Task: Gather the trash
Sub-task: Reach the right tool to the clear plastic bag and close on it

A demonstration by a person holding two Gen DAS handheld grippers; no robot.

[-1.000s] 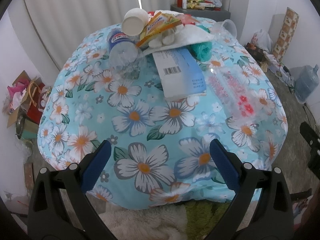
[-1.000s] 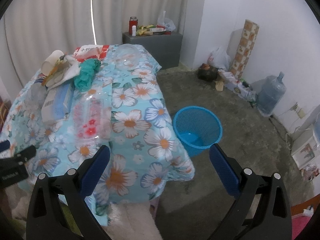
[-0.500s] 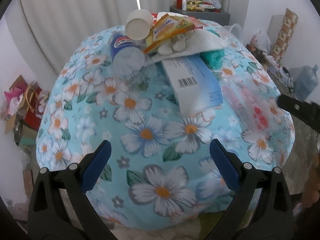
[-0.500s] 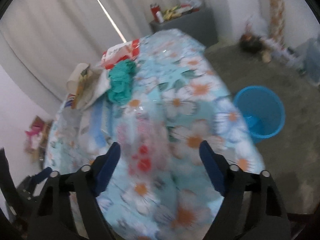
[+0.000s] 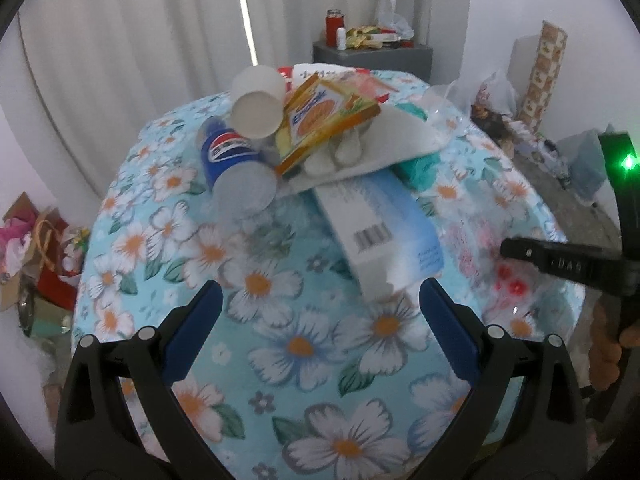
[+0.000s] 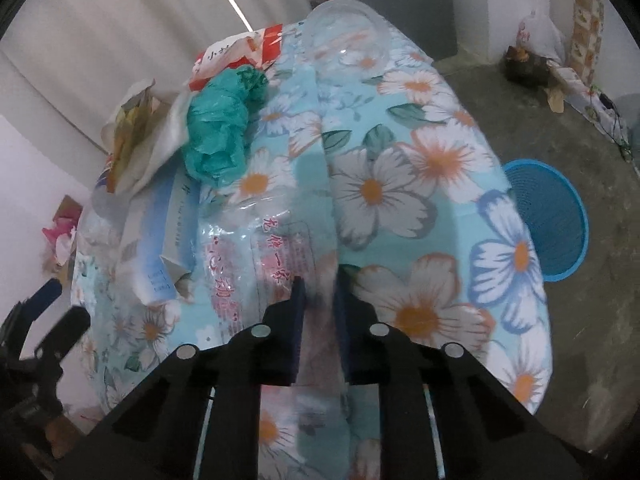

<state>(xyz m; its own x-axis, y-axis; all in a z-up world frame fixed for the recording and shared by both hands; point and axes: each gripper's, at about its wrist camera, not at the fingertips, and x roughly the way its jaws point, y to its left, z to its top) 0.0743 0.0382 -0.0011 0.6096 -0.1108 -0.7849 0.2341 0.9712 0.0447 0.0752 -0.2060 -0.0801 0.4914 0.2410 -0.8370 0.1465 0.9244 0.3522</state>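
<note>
At lower centre, the clear printed wrapper (image 6: 276,256) on the floral tabletop (image 6: 404,184) is pinched by the just-closing right tool (image 6: 318,292); the left tool (image 5: 318,300) is held spread, empty.

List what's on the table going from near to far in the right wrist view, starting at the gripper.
right gripper, shut on the clear printed plastic bag → crumpled green plastic bag → red and white packet → clear plastic dome lid
</note>
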